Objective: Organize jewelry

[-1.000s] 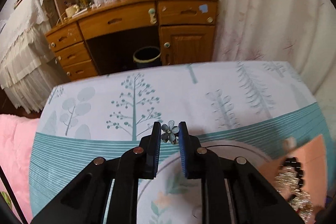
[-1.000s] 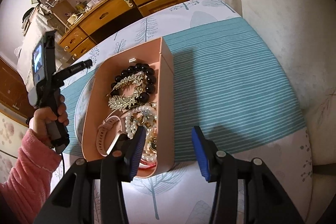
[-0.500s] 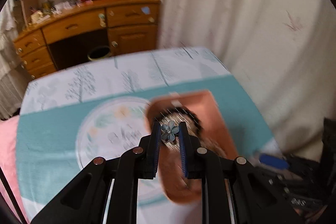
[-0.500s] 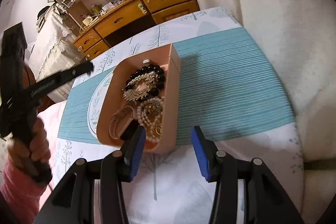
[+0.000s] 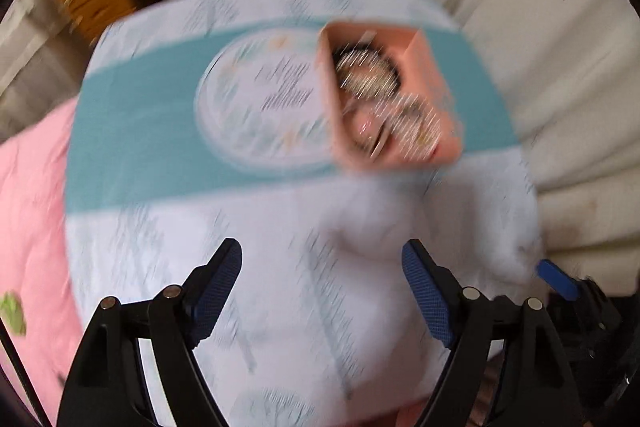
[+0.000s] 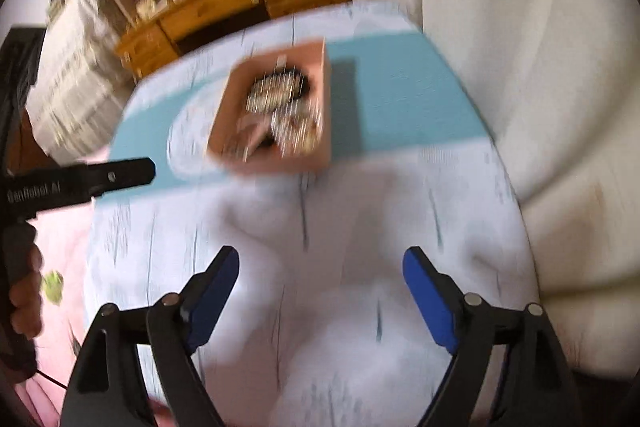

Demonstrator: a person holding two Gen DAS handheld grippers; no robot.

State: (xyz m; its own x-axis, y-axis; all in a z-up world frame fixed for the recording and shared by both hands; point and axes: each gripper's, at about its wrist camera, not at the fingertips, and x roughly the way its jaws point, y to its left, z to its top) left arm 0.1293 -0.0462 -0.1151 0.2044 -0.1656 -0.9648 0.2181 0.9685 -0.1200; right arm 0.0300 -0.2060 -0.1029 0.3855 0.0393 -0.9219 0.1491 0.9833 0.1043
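A pink jewelry box (image 5: 388,99) full of beads, pearls and a gold piece stands on the teal band of the tablecloth; it also shows in the right wrist view (image 6: 276,111). Both views are motion-blurred. My left gripper (image 5: 322,267) is open and empty, well back from the box over the white part of the cloth. My right gripper (image 6: 320,271) is open and empty, also back from the box. The left gripper's body (image 6: 80,179) shows at the left of the right wrist view. The blue flower piece is not in view.
A wooden desk (image 6: 240,7) with drawers and shelves stands behind the table. A white curtain (image 6: 520,27) hangs on the right. Pink bedding (image 5: 32,207) lies to the left of the table.
My left gripper has opened and pulled back from over the box; the blue flower piece it held is gone from its fingers. My right gripper has also drawn back from the box.
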